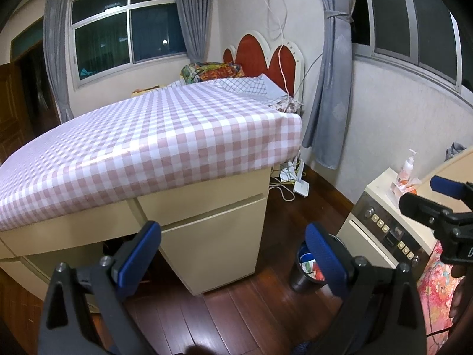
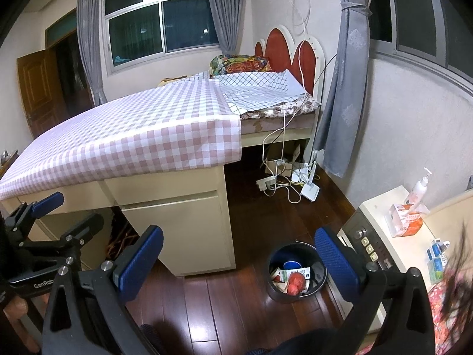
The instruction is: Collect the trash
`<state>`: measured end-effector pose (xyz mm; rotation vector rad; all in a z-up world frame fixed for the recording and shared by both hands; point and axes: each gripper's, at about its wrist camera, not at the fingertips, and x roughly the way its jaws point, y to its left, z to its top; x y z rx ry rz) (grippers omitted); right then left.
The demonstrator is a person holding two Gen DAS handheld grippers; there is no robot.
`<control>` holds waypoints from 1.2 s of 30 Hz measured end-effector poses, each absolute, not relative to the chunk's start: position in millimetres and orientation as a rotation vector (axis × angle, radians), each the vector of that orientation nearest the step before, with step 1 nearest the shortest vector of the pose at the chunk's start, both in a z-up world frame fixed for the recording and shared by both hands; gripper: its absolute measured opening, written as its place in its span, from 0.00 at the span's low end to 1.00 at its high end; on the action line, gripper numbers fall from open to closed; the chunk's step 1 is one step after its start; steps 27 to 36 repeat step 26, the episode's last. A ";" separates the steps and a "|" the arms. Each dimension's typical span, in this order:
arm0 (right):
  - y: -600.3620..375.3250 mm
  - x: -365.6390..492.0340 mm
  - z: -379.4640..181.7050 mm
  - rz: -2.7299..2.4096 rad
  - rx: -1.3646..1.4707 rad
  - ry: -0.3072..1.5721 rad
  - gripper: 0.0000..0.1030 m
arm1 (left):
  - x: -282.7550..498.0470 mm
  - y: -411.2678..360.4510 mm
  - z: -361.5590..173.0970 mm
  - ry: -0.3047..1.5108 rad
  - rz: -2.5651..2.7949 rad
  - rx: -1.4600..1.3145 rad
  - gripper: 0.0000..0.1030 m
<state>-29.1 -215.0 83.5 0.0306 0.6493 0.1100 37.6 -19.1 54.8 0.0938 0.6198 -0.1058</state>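
Hovering above the dark wooden floor [image 2: 224, 304], the right gripper [image 2: 239, 263] has its blue-padded fingers spread wide and pinches nothing; the left gripper [image 1: 233, 259] is spread the same way and also empty. In the right wrist view the left gripper appears at the left edge, and in the left wrist view the right gripper appears at the right edge, so the two sit side by side.

The trash bin [image 2: 296, 269], a round black bucket, stands upright on the floor with its open mouth facing up. Inside it lie the trash pieces [image 2: 292, 279]: a red crumpled lump, a white printed packet and a blue round item. In the left wrist view the left gripper's right finger partly covers the bin [image 1: 304, 275].

Just left of the bin stands the cream worktop [image 2: 189, 216], with a pink checked cloth [image 2: 133, 136] draped over its top. Just right of the bin is a cream cabinet [image 2: 381, 216] with a panel of buttons, carrying a pump bottle [image 2: 418, 188] and a tissue box [image 2: 403, 219]. Behind the bin, cables and a white router [image 2: 310, 190] lie on the floor by the bed [image 2: 280, 109].
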 end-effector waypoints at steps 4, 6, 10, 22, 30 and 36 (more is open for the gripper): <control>-215.1 -28.8 82.2 0.110 0.031 0.649 1.00 | 37.3 -20.9 54.8 0.617 -0.104 0.098 0.96; -216.0 -29.1 81.8 0.110 0.031 0.652 1.00 | 37.4 -21.0 55.1 0.617 -0.107 0.098 0.96; -215.1 -28.4 80.0 0.108 0.036 0.655 1.00 | 38.1 -20.7 54.5 0.620 -0.113 0.100 0.96; -213.4 -27.9 77.4 0.104 0.034 0.656 1.00 | 38.8 -19.9 53.1 0.618 -0.153 0.112 0.96; -214.0 -28.0 76.4 0.105 0.034 0.657 1.00 | 41.5 -17.4 50.8 0.635 -0.171 0.098 0.96; -214.0 -28.0 76.4 0.105 0.034 0.657 1.00 | 41.5 -17.4 50.8 0.635 -0.171 0.098 0.96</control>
